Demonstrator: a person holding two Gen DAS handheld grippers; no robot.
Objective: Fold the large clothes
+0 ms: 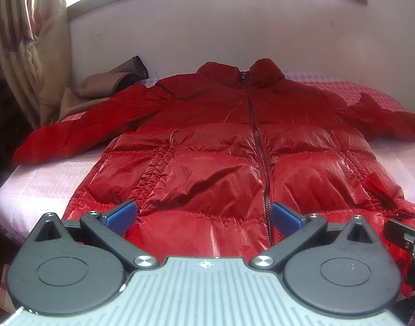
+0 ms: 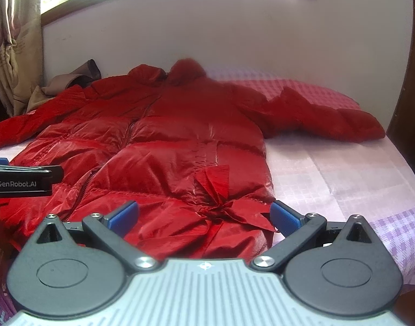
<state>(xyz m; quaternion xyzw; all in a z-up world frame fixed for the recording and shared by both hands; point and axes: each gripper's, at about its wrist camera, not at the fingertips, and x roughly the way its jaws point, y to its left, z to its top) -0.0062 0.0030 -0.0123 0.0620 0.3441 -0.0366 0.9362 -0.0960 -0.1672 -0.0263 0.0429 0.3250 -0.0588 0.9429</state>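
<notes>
Left tongs [image 1: 204, 216]: spread wide, blue pads [image 1: 120, 216] apart, nothing between them. They hover over the hem end of the jacket [image 1: 221, 149], astride the lower zipper [image 1: 261, 157]. No contact with the fabric that I can make out.

Right tongs [image 2: 204, 217]: also spread wide, empty. They sit over the jacket's hem corner, above a crumpled pocket flap [image 2: 215, 190]. Whether the pads [image 2: 284, 217] touch the cloth I cannot tell. The left tongs' black body shows at the left edge of the right wrist view, beside the jacket's hem.

Jacket [image 2: 166, 141]: red, quilted, shiny, lying front-up on the bed [image 2: 329, 168]. Zipped closed up to the collar [image 1: 242, 74]. Both sleeves lie spread outward from the body: one sleeve [image 1: 79, 133] towards the curtain [image 1: 22, 43], the other sleeve [image 2: 316, 119] across a pink checked pillow [image 2: 302, 89]. Collar points at the wall [image 1: 234, 27]; hem is nearest the tongs.

Beyond the jacket's curtain-side shoulder, a brown garment [image 1: 107, 84] lies bunched against the wall.
</notes>
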